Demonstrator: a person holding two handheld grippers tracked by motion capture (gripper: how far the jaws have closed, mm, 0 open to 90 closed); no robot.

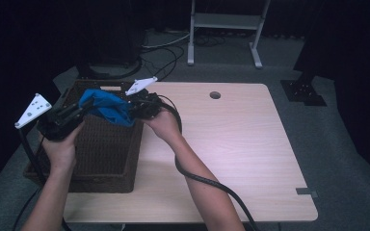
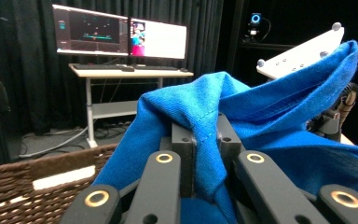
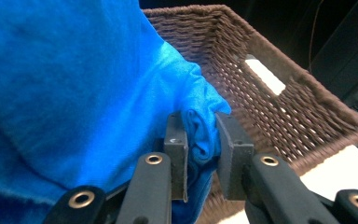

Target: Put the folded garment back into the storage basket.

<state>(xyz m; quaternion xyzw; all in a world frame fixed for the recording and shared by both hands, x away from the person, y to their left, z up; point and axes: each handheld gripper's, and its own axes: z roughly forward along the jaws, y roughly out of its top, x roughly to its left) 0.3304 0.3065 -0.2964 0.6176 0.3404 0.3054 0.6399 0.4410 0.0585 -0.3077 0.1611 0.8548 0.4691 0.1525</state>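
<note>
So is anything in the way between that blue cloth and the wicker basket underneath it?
Nothing visible. The blue cloth hangs directly over the open wicker basket, pinched by the left hand-held gripper and the right hand-held gripper. The part of the basket's inside that shows looks bare.

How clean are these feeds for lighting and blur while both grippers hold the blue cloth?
High view: dim, room edges near black, blue cloth over the basket still readable. Left gripper view: sharp cloth weave, monitors glaring bright. Right gripper view: cloth and jaws crisp, basket's far rim slightly soft.
</note>
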